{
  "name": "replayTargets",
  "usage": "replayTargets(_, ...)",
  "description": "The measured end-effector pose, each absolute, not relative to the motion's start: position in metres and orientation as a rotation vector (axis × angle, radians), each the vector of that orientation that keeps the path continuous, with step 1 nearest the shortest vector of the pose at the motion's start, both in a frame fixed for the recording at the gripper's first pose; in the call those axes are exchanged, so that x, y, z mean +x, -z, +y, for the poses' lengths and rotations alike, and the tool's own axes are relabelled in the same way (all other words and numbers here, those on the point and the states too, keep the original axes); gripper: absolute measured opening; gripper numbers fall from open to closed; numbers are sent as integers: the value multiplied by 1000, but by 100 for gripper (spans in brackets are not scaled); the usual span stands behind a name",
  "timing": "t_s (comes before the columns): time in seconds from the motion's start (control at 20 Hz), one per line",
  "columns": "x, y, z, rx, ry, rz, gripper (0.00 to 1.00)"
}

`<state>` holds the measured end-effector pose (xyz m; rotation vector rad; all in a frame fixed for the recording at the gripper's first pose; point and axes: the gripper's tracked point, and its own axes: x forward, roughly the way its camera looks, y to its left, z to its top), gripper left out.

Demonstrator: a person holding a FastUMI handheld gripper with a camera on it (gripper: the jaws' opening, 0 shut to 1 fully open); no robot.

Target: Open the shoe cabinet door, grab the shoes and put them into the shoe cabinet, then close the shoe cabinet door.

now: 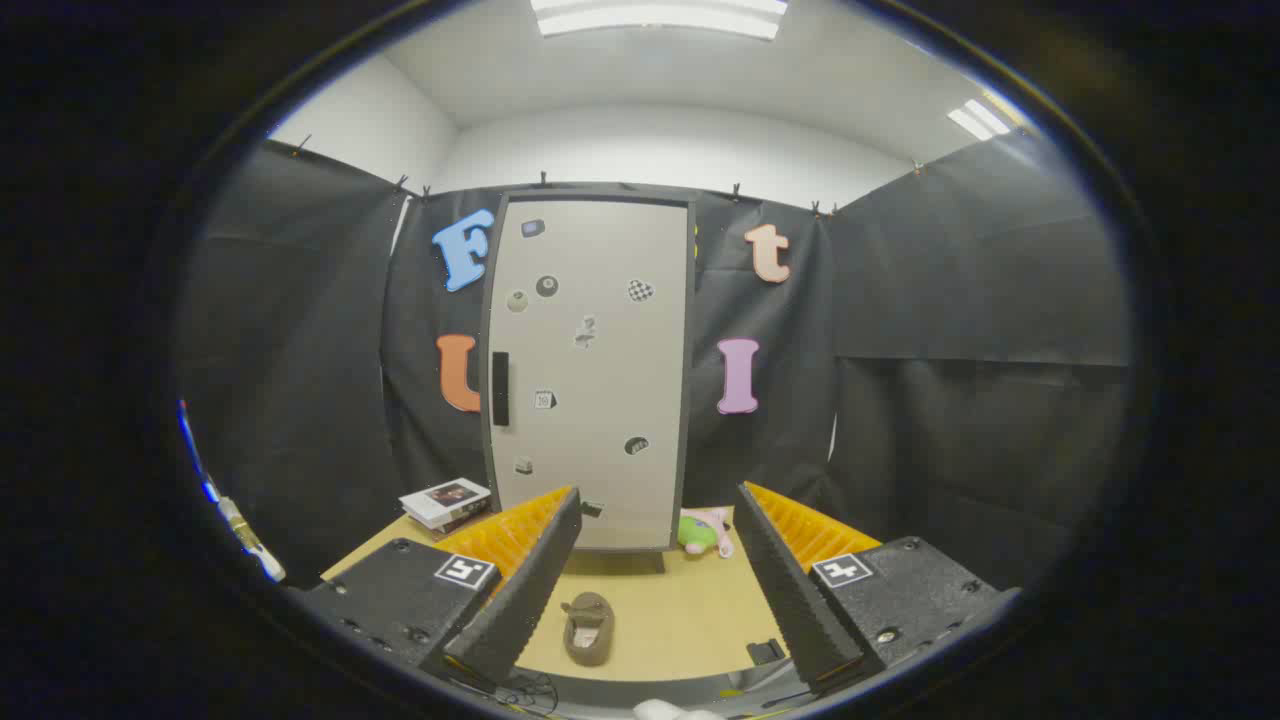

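The shoe cabinet (588, 370) stands upright at the centre of the frame, at the far edge of the bench (660, 600), its pale grey door (600, 340) shut and framed by a dark edge. A dark vertical handle (500, 388) sits on the door's left side, about mid-height. Small stickers (640, 290) are scattered over the door, among them a checkered one, round dark ones and a little square card; any writing on them is too small to read. The one shoe in sight, a brown slipper (588, 627), lies flat on the tan bench surface in the lower centre of the frame, its opening facing up and its pale lining showing. It rests between the two fingers of the hand-held gripper (655, 520), nearer the left one and touching neither, well short of the cabinet. The fingers stand wide apart with nothing held, their ribbed inner faces turned toward each other; each finger base carries a small square black-and-white marker (465, 571). At the lower left of the cabinet a stack of books (446, 503) lies on the bench, the top cover bearing a dark picture whose text cannot be made out. Just right of the cabinet's foot, a green and pink plush toy (704, 531) lies on the bench. A small dark object (766, 651) sits on the bench near the right finger.
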<state>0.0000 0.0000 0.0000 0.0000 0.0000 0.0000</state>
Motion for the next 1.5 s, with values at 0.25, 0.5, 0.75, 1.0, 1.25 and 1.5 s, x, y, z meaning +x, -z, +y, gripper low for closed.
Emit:
replayTargets(0.25,2,-2,2,-5,-6,-7,100)
replayTargets(0.5,2,-6,1,-4,3,-22,100)
replayTargets(0.75,5,-3,1,0,10,-15,100)
replayTargets(1.0,21,3,7,16,9,-1,100)
replayTargets(1.25,66,-3,43,19,-42,3,100)
replayTargets(1.5,149,-12,102,41,-135,9,100)
